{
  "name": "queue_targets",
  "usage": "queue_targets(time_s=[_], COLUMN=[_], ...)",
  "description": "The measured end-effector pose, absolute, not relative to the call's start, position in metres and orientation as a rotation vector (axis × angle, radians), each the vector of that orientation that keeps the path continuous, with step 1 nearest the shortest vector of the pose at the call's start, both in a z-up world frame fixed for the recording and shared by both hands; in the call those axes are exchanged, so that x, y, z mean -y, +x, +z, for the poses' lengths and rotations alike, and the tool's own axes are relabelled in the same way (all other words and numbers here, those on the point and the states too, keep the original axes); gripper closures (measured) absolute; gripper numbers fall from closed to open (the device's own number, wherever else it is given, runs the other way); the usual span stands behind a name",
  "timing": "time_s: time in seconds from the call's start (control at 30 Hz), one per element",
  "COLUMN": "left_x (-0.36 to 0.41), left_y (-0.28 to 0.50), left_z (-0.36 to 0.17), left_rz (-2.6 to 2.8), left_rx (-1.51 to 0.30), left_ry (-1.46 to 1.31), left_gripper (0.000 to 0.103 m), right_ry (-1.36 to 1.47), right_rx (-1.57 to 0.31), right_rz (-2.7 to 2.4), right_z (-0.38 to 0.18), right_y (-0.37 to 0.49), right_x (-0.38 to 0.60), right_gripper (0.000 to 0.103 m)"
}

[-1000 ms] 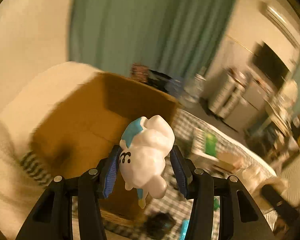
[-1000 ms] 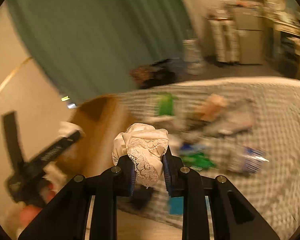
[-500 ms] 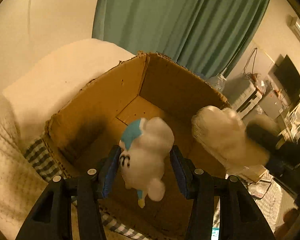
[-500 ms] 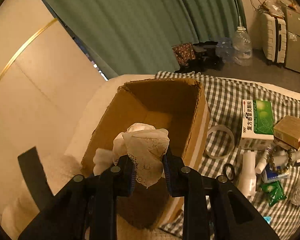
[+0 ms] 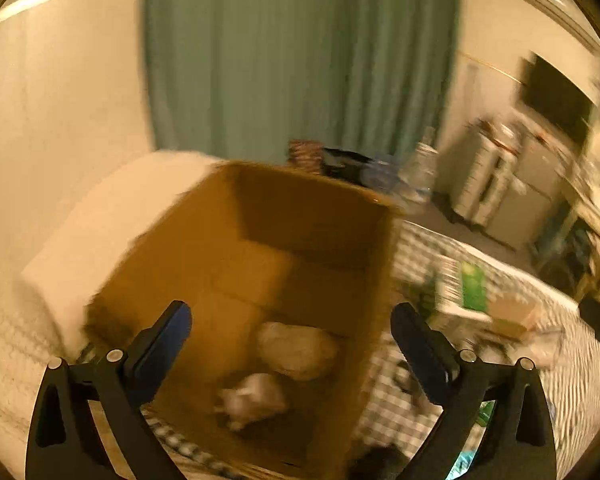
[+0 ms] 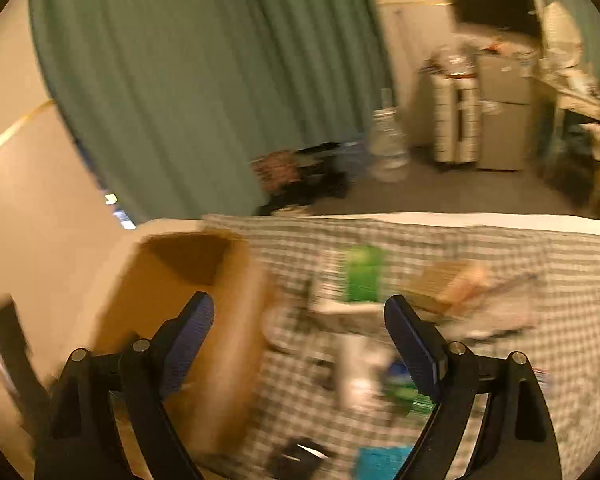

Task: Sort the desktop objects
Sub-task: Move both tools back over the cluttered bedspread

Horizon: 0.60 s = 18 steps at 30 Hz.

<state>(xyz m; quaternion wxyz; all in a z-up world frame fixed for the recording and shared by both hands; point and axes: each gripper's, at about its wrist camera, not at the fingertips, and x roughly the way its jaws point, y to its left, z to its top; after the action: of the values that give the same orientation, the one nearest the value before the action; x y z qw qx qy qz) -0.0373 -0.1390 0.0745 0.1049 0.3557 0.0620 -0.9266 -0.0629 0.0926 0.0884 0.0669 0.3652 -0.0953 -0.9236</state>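
Both grippers empty – the next things to sort lie to the right of the box.

The left gripper point(image 5: 290, 336) hangs over the cardboard box point(image 5: 260, 248), its jaws opening wide with nothing between them – two pale soft things point(image 5: 296, 350) lie on the box floor, too blurry to name. The right gripper point(image 6: 298, 330) is nearer the mess on the checked cloth point(image 6: 520, 280); its jaws are opening too, and hold nothing. The green and white carton point(image 6: 358, 280) sits just ahead of it, between the tips, standing up long and tall. So the right hand looks like the one to reach next.
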Motion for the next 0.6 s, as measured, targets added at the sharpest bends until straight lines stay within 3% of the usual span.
queue_targets(time_s=[0.17,0.3,0.43,0.5,0.6], left_x=[0.047,-0.004,-0.032,-0.034,-0.022], left_y=[-0.028,-0.026,-0.029,-0.034,-0.043], left_z=[0.066,0.023,-0.012,-0.026,-0.04], left_rz=[-2.946,-2.974,-2.901,-2.849,-2.815], left_rx=[-0.073,0.015,0.14,0.118,-0.059], left_ry=[1.119,1.273,1.354,1.426,1.493], left_gripper=[0.0,0.0,0.0,0.0,0.0], right_ry=[1.228,1.352,1.52,1.568,1.578], right_rx=[0.359,0.608,0.656,0.704,0.687], right_rz=[-2.936,-2.929,-2.91,-2.875,-2.866], right_z=[0.06,0.018,-0.02,-0.037,-0.051], right_y=[-0.036,-0.027,-0.028,-0.032,-0.041], right_x=[-0.169,-0.215,-0.239,-0.253,-0.257], right_gripper=[0.015,0.011,0.007,0.007,0.007])
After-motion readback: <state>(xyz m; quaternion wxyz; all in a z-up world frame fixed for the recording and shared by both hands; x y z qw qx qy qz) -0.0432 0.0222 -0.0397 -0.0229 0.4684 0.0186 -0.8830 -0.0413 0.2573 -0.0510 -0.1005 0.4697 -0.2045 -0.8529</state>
